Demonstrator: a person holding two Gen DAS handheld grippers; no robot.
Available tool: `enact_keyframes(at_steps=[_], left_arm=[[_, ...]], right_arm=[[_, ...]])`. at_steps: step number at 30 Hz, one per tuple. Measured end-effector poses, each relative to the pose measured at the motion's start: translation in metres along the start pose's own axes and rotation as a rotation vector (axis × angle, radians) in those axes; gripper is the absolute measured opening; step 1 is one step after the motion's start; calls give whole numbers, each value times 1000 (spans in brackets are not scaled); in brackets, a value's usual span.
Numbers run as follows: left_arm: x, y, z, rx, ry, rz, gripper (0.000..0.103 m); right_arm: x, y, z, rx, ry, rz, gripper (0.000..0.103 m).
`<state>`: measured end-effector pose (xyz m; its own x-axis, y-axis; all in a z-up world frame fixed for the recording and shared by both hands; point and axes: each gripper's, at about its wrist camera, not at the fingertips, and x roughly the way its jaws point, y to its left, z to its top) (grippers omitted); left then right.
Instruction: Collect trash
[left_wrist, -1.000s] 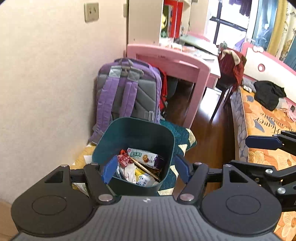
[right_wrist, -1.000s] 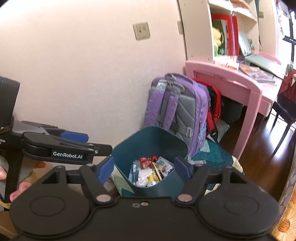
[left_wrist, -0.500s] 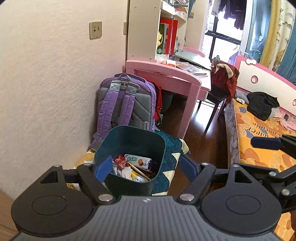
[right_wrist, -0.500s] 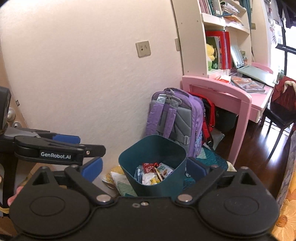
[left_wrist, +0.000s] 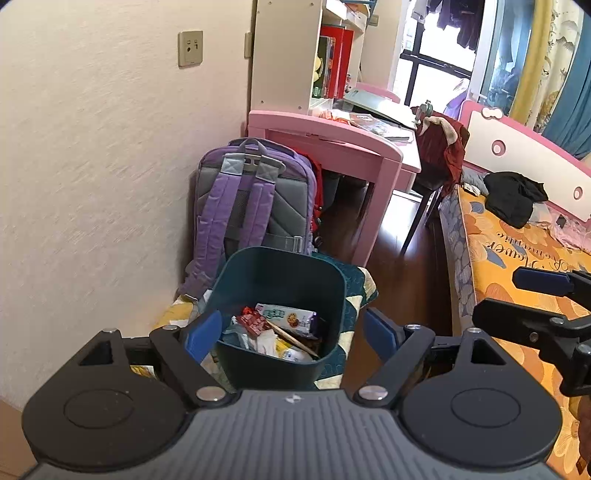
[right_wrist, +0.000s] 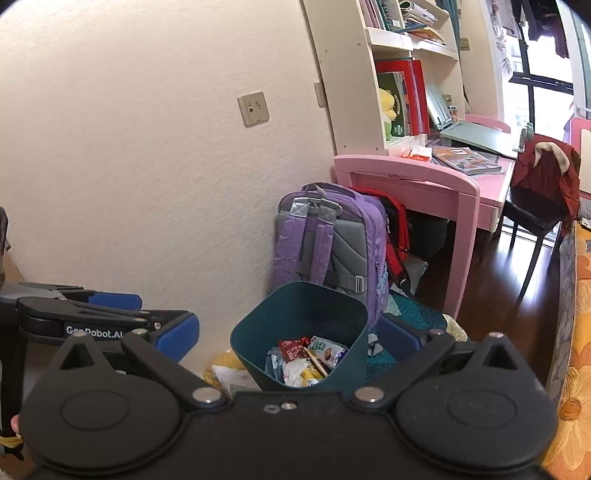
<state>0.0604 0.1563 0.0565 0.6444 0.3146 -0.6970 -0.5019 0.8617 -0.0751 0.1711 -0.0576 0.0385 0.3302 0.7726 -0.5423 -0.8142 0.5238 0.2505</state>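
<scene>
A dark teal trash bin (left_wrist: 258, 280) stands on the floor by the wall, holding several wrappers (left_wrist: 284, 317) and a wooden stick. It also shows in the right wrist view (right_wrist: 295, 310). My left gripper (left_wrist: 291, 334) is open and empty, raised above and short of the bin; it also shows at the left of the right wrist view (right_wrist: 147, 317). My right gripper (right_wrist: 288, 339) is open and empty, above and behind the bin. Its fingers (left_wrist: 535, 280) show at the right edge of the left wrist view.
A purple backpack (left_wrist: 251, 199) leans on the wall behind the bin, with a red bag beside it. A pink desk (left_wrist: 332, 147), a chair with a red jacket (left_wrist: 443, 151) and a bed with an orange sheet (left_wrist: 517, 258) stand to the right. A quilted cloth (left_wrist: 354, 284) lies under the bin.
Both grippers have pulled up and back from the bin, which looks smaller and lower now. Both sets of fingers have spread a little wider.
</scene>
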Motion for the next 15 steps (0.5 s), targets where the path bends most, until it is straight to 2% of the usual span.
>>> enact_keyframes(at_steps=[15], left_arm=[[9, 33, 16, 46, -30, -46, 84]], right_arm=[[18, 30, 2, 32, -16, -63, 103]])
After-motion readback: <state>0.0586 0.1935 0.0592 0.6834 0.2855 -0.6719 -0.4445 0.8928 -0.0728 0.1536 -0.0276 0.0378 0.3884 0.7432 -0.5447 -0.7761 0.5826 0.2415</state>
